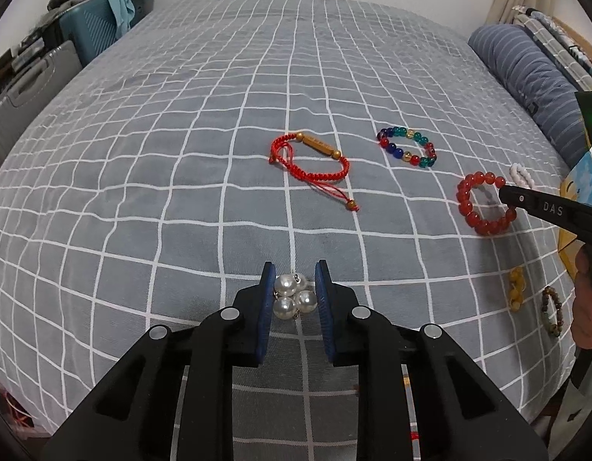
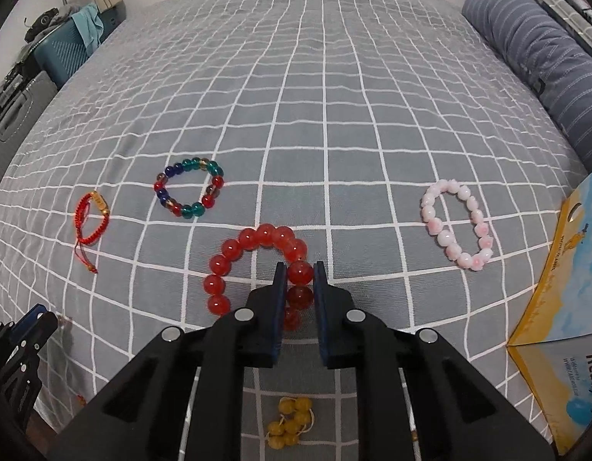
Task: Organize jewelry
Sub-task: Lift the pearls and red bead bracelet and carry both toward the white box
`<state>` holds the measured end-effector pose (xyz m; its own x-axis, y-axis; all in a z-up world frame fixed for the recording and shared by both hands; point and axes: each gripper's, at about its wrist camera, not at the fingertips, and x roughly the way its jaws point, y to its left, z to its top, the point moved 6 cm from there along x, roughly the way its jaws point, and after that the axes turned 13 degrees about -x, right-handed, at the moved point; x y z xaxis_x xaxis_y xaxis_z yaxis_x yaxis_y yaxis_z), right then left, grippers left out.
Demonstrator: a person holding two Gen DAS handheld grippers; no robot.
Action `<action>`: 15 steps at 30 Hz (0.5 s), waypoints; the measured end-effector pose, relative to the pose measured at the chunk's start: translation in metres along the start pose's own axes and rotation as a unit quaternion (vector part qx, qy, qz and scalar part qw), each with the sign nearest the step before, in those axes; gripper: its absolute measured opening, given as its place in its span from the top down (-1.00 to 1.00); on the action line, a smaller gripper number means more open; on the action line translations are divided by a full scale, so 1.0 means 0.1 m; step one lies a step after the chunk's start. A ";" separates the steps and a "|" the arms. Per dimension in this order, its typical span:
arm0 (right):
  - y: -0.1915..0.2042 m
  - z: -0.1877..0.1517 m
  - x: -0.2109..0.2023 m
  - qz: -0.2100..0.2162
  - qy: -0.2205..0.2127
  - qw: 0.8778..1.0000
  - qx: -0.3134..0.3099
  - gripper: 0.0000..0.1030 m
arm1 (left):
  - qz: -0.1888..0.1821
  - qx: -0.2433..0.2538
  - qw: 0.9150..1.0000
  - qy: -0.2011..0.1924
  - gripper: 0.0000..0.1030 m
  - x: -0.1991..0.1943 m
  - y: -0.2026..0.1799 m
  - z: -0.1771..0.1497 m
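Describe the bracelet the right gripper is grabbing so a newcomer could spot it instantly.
On the grey checked bedspread, look just ahead of the right gripper, between the multicoloured bracelet and the pink-white one. The red bead bracelet has large, glossy, single-colour beads, one between the jaws.

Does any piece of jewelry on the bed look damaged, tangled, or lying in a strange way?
Nothing looks broken. The yellow bead piece lies bunched in a heap with loose cord, not as an open ring like the pink bead bracelet. The pearl piece is also clumped.
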<state>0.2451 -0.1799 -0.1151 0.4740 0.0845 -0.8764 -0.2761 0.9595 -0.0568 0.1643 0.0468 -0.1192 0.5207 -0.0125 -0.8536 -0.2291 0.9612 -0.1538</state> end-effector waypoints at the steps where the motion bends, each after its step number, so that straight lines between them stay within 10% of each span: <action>1: 0.00 0.00 -0.02 -0.001 -0.002 1.000 -0.001 0.74 | 0.000 0.001 1.000 -0.001 0.60 -0.01 -0.01 0.00; 15: 0.09 0.00 -0.39 -0.004 -0.036 0.999 -0.014 0.75 | -0.017 0.004 1.000 -0.008 0.60 -0.20 -0.13 0.08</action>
<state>0.2241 -0.1750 -0.0818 0.5348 0.0973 -0.8394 -0.2951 0.9523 -0.0776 0.1635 0.0372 -0.0959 0.5413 -0.0414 -0.8398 -0.2034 0.9627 -0.1785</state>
